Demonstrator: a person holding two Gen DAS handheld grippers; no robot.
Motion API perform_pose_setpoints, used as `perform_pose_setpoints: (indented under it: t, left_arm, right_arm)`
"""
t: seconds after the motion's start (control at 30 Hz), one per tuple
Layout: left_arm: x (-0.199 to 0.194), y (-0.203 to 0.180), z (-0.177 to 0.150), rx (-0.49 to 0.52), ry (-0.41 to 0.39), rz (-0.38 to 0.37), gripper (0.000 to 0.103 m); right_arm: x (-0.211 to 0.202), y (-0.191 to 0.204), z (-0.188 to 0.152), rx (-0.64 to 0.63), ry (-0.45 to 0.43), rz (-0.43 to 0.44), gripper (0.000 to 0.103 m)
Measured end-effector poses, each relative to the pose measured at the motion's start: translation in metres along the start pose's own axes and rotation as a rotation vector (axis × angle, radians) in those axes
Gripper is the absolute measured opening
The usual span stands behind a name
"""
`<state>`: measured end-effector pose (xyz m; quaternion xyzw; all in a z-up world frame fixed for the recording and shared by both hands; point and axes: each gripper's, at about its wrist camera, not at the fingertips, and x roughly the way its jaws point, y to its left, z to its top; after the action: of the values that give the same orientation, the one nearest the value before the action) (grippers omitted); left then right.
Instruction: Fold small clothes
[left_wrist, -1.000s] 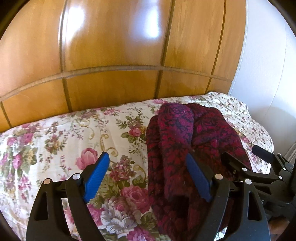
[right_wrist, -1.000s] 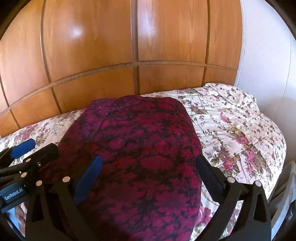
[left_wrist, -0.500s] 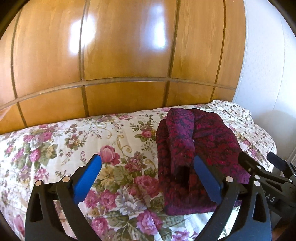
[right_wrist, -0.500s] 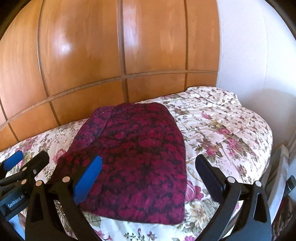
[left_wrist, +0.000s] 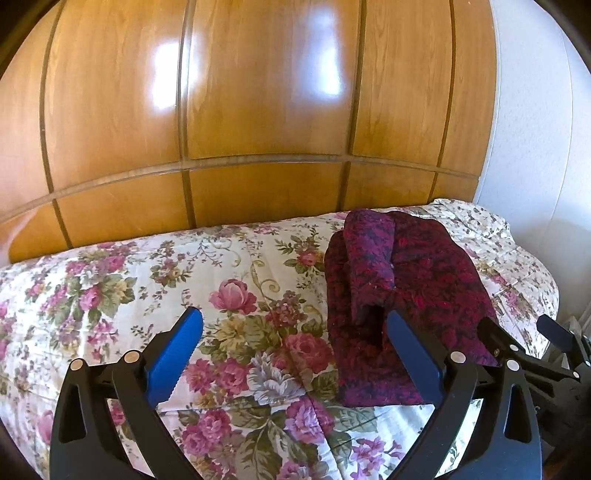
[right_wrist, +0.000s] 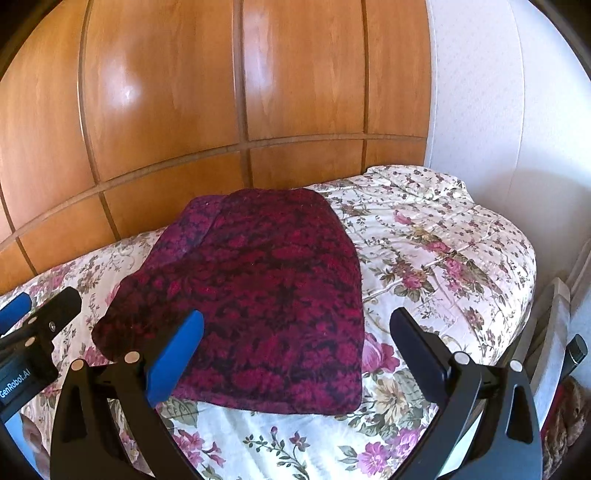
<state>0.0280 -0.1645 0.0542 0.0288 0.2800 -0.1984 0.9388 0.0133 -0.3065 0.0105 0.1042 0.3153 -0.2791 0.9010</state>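
right wrist view: the right gripper (right_wrist: 295, 350) hangs wide open and empty, the folded garment (right_wrist: 258, 295) on the bedspread (right_wrist: 443, 258) ahead between its jaws. the left gripper (left_wrist: 291, 350) gapes too, garment (left_wrist: 399, 288) by its right jaw.

Left gripper (left_wrist: 293, 363) spread wide, empty; right gripper (right_wrist: 295, 363) likewise, alongside.

This is a bedroom in a home. A bed (left_wrist: 110, 295) covered by a cream quilt (right_wrist: 443, 251) printed with pink roses stands against tall glossy wooden panels (left_wrist: 258, 110), like wardrobe doors or a headboard wall. A white textured wall (right_wrist: 517, 110) meets the panels at the corner beside the bed.
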Motion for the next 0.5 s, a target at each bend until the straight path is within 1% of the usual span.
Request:
perform_pose_setpoints:
  t: [0.23, 0.5]
  left_arm:
    - [-0.0038, -0.0001, -0.0008, 0.006, -0.01, 0.022, 0.099]
    - [-0.0079, 0.0014, -0.0003, 0.002, -0.021, 0.021, 0.099]
  right_arm:
    - [-0.0012, 0.004, 0.0008, -0.007, -0.002, 0.015, 0.101]
    - [-0.0048, 0.0055, 0.001, -0.005, -0.01, 0.014, 0.101]
